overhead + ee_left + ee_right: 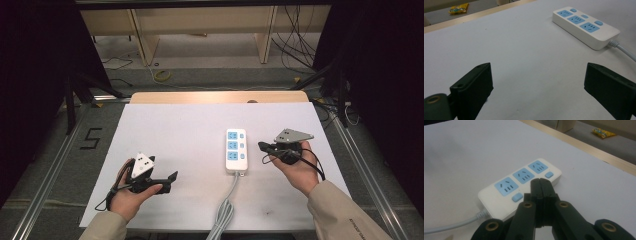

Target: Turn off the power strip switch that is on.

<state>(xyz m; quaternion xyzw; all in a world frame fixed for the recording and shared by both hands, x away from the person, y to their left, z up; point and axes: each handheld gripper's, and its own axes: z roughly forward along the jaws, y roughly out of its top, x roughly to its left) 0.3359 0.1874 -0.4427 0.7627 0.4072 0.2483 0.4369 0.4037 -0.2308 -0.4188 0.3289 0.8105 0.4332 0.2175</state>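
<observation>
A white power strip [236, 150] with three blue sockets and three blue switches lies flat on the white table, right of centre. Its grey cable [227, 205] runs off the near edge. My right gripper [261, 146] is shut with nothing between its jaws, and its tip points left at the strip's right side. In the right gripper view the closed jaws [541, 182] hover over the power strip [521, 187] by the middle switch; I cannot tell whether they touch. My left gripper [171, 182] rests at the front left, open and holding nothing. Its jaws [539, 68] stand wide apart, well short of the power strip [585, 26].
A white sheet [190, 130] covers the table, with a wooden edge [215, 97] at the far side. Beyond it are floor cables and wooden furniture legs. A yellow packet [459, 8] lies on the floor. Metal rails run along both sides of the table.
</observation>
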